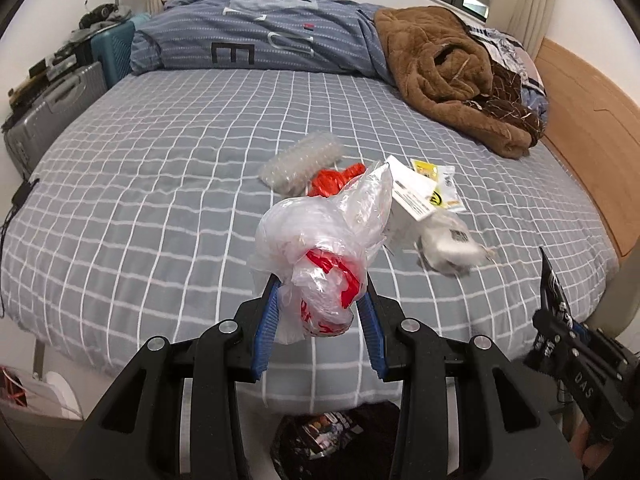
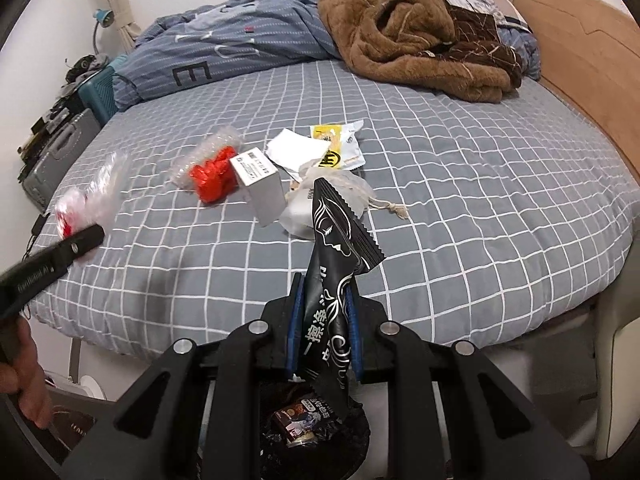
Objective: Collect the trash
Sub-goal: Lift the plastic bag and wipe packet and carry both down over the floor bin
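Observation:
My left gripper (image 1: 322, 286) is shut on a crumpled clear plastic bag with red print (image 1: 320, 240), held above the near edge of the bed. In the right wrist view, my right gripper (image 2: 324, 294) is shut on a black wrapper with white drawings (image 2: 336, 248), which stands up from the blue pads. More trash lies mid-bed: bubble wrap (image 2: 208, 152), red plastic (image 2: 212, 180), a white box (image 2: 262, 190), a yellow and white sachet (image 2: 336, 144) and a white drawstring pouch (image 2: 316, 208). A bin with a black liner (image 2: 312, 436) sits below both grippers.
The grey checked bed sheet (image 1: 160, 200) fills the view. A folded blue duvet (image 1: 260, 36) and a brown blanket (image 1: 444, 72) lie at the far side. Suitcases (image 1: 52, 112) stand left of the bed, and a wooden headboard (image 1: 588, 120) is on the right. A person's hand (image 2: 24, 372) holds the left gripper.

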A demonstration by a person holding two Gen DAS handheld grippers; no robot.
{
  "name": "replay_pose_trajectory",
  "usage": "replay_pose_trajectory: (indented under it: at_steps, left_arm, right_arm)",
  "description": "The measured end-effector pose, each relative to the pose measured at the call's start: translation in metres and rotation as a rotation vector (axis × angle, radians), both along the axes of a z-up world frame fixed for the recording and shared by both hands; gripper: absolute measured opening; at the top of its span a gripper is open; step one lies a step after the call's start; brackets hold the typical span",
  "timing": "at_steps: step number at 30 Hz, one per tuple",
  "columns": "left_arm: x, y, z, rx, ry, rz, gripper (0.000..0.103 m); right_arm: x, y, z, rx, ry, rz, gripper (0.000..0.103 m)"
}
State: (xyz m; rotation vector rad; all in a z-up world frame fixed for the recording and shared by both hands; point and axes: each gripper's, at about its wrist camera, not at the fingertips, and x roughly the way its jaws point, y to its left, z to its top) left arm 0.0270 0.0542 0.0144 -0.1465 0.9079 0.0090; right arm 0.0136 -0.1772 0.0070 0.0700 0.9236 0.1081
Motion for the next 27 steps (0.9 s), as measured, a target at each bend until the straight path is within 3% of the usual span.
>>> replay_pose_trajectory:
  at_steps: [27]
  left_arm:
    - [-0.112, -0.022, -0.009, -0.003, 0.014, 0.007, 0.037]
  right_arm:
    - [-0.084, 0.012, 0.019, -0.006, -0.073, 0.081, 0.019]
